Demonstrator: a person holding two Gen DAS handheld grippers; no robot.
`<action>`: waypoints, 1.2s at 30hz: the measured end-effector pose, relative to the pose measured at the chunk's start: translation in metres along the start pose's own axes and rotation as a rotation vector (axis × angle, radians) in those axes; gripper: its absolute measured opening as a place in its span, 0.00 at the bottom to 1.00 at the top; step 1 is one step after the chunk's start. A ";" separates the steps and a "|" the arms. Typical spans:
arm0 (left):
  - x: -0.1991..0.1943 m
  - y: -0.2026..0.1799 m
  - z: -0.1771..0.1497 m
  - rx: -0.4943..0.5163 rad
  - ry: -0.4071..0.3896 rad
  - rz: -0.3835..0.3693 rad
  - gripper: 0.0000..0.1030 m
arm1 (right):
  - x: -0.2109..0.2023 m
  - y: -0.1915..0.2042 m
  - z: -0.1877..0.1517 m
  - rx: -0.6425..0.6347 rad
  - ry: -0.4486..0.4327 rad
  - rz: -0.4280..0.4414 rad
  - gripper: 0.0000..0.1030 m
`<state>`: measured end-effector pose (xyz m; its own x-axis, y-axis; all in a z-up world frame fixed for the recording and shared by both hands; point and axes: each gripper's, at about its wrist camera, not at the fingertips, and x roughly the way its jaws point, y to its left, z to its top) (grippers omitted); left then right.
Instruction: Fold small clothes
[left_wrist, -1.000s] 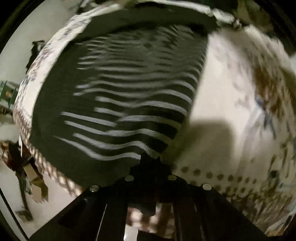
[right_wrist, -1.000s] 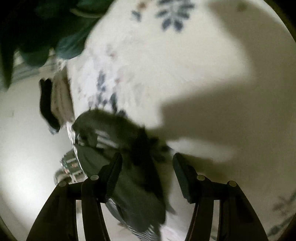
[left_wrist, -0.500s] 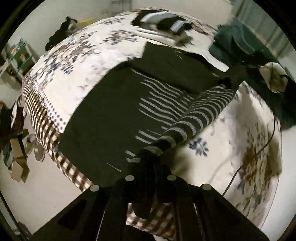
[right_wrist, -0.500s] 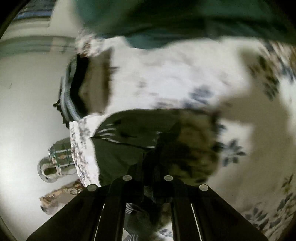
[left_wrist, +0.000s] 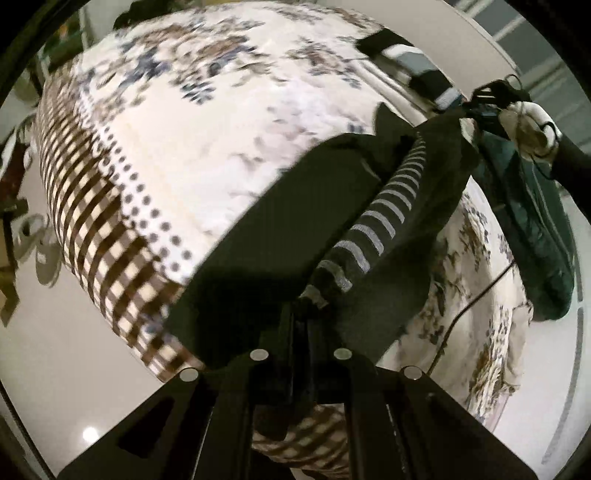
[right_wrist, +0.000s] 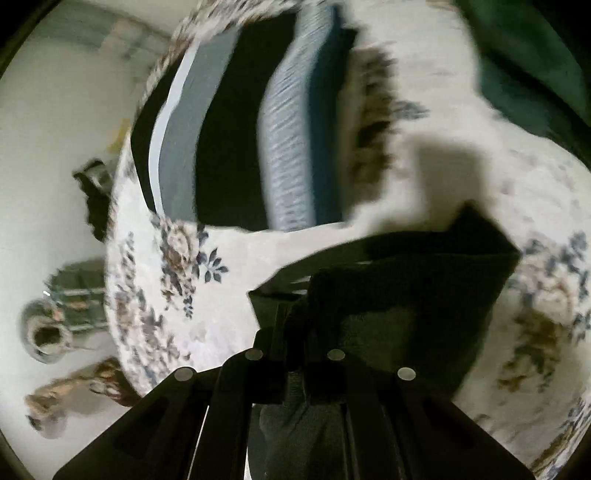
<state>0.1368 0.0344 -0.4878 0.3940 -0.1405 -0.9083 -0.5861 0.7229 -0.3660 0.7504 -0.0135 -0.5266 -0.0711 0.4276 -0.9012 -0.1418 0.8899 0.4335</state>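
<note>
A dark garment (left_wrist: 280, 236) with thin white stripes hangs stretched above the flowered bed cover (left_wrist: 207, 140). My left gripper (left_wrist: 301, 314) is shut on one bunched edge of it. At the far end, in the left wrist view, a gloved hand (left_wrist: 528, 125) holds the other gripper at the cloth's opposite corner. In the right wrist view my right gripper (right_wrist: 295, 325) is shut on a dark fold of the same garment (right_wrist: 406, 302), which drapes to the right over the bed cover (right_wrist: 229, 258).
A pile of folded clothes (right_wrist: 243, 140) in black, grey and blue stripes lies on the bed beyond the garment; the same pile (left_wrist: 417, 70) shows at the far edge in the left wrist view. A dark green cloth (left_wrist: 532, 221) and a thin cable (left_wrist: 476, 299) lie at the right. Pale floor surrounds the bed.
The right gripper closed on the garment and rose with it. Both grippers lifted the garment off the bed and carried it sideways; the cloth now hangs stretched between them.
</note>
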 end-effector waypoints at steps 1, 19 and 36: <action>0.003 0.012 0.004 -0.018 0.007 -0.009 0.04 | 0.020 0.021 0.000 -0.023 0.009 -0.036 0.05; 0.053 0.094 0.038 -0.062 0.167 -0.155 0.56 | 0.047 0.021 -0.170 -0.186 0.173 -0.111 0.59; 0.045 0.086 0.056 0.067 0.073 0.297 0.55 | 0.077 -0.162 -0.470 0.236 0.293 0.097 0.59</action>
<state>0.1437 0.1278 -0.5492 0.1596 0.0374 -0.9865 -0.6189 0.7823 -0.0705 0.3036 -0.1990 -0.6651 -0.3572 0.4785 -0.8021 0.1082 0.8742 0.4734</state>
